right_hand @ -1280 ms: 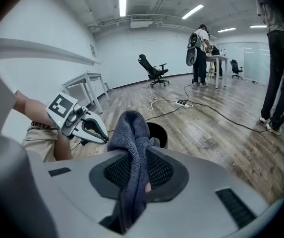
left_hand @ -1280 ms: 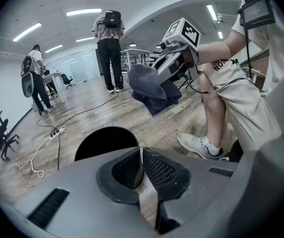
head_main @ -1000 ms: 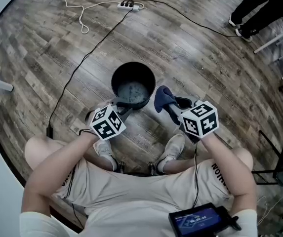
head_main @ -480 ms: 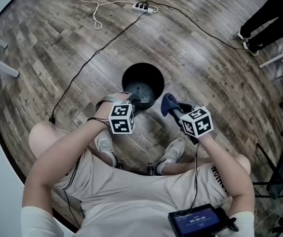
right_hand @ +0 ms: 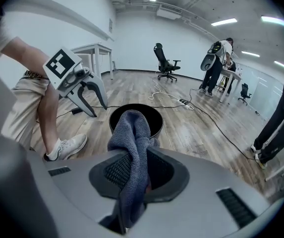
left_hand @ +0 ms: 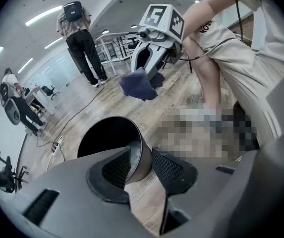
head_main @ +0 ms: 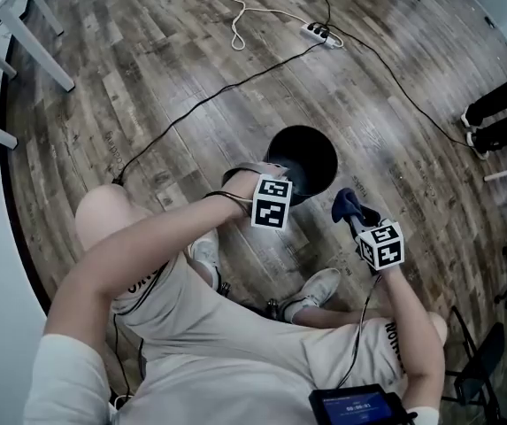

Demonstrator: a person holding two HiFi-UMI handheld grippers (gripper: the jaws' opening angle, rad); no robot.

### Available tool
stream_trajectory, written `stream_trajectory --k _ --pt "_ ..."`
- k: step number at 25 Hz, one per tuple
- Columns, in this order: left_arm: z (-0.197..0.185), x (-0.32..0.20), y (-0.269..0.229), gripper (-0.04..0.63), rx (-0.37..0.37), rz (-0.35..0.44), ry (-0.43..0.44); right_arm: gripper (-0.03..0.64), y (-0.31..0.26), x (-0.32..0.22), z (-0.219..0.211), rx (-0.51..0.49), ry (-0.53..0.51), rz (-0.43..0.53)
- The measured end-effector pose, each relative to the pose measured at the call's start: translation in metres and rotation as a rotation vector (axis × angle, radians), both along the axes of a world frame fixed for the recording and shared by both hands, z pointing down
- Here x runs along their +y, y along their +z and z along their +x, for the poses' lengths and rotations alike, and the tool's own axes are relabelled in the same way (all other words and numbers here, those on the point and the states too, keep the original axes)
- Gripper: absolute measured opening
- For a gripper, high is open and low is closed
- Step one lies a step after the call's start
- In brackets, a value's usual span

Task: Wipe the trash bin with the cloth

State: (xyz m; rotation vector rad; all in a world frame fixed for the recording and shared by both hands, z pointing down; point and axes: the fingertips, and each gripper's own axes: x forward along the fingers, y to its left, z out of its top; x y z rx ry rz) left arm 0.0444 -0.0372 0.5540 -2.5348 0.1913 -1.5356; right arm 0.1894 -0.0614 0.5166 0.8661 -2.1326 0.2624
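Left gripper [left_hand: 142, 157]: jaws just opened, now clamped over the rim of the trash bin [head_main: 328, 140], which stands on the floor [head_main: 147, 87]. Right gripper [right_hand: 133, 168]: jaws pinch the blue cloth [right_hand: 132, 133] just beside the bin.

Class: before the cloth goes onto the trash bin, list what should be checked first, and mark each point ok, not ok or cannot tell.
1. Cloth gripped: ok. The right hand-held gripper is shut on the bunched cloth.
2. Upright: ok. The trash bin stands mouth-up on the floor.
3. Bin steadied: cannot tell. The left hand-held gripper has just been opening its jaws. The bin's rim stands between them, one jaw inside and one outside, but whether the pads press on it is unclear.
4. Cloth touching the bin: not ok. In the head view the cloth is apart from it.
5. Bin's inside free of rubbish: cannot tell, too dark.
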Motion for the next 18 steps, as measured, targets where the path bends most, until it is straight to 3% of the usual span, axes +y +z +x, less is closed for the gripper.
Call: stream_trajectory --k 2,6,13,18 --pt "-0.004 0.000 0.013 0.129 -0.007 0.012 0.008 0.064 0.003 0.003 -0.003 0.001 0.006 -0.002" --pt "-0.020 -0.005 0.049 0.129 -0.092 0.051 0.058 0.064 0.016 0.005 -0.010 0.021 0.001 -0.019" --pt "-0.022 -0.019 0.068 0.129 -0.123 0.019 -0.033 0.064 0.047 0.002 -0.019 0.025 0.034 -0.109" --pt "-0.013 -0.022 0.077 0.129 -0.140 0.032 -0.026 0.064 0.079 0.006 -0.014 -0.001 0.118 -0.215"
